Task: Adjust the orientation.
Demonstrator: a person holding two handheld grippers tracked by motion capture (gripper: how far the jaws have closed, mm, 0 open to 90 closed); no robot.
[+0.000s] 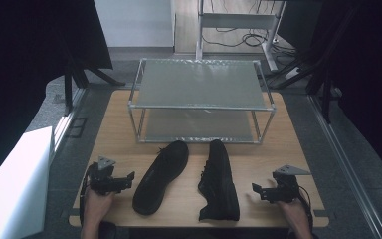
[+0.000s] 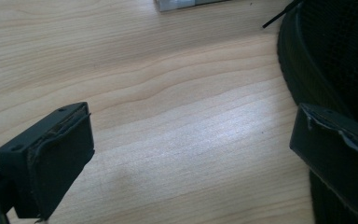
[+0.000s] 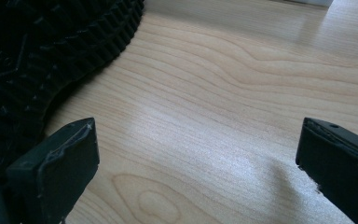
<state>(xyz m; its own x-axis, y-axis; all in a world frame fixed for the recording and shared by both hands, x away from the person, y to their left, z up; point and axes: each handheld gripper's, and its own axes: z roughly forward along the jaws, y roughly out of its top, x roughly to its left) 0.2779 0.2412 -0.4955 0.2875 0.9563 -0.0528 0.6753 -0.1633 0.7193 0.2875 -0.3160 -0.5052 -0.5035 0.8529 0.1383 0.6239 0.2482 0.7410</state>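
A: Where are the shoes?
B: Two black sneakers, the left sneaker [image 1: 161, 176] and the right sneaker [image 1: 219, 180], lie on the wooden table [image 1: 258, 157] before a two-tier metal shoe rack [image 1: 201, 99], likely awaiting shelving.
A: The tools?
B: The left gripper [image 1: 125, 181] and right gripper [image 1: 257, 191] flank them, jaws spread, empty.

The table [image 1: 189, 199] at the centre of the high view is pale wood with wavy grain, smooth, with a soft sheen. The 2 shoes look like matt black cloth: the left shoe [image 1: 160, 175] shows a woven mesh upper (right edge of the left gripper view), the right shoe [image 1: 220, 180] a rough, ridged rubbery sole at the upper left of the right gripper view. The rack [image 1: 201, 99] has shiny metal tubes and 2 dull, frosted grey shelves. The left gripper [image 1: 127, 180] and right gripper [image 1: 256, 191] are matt black plastic with frayed, rubbery pads.
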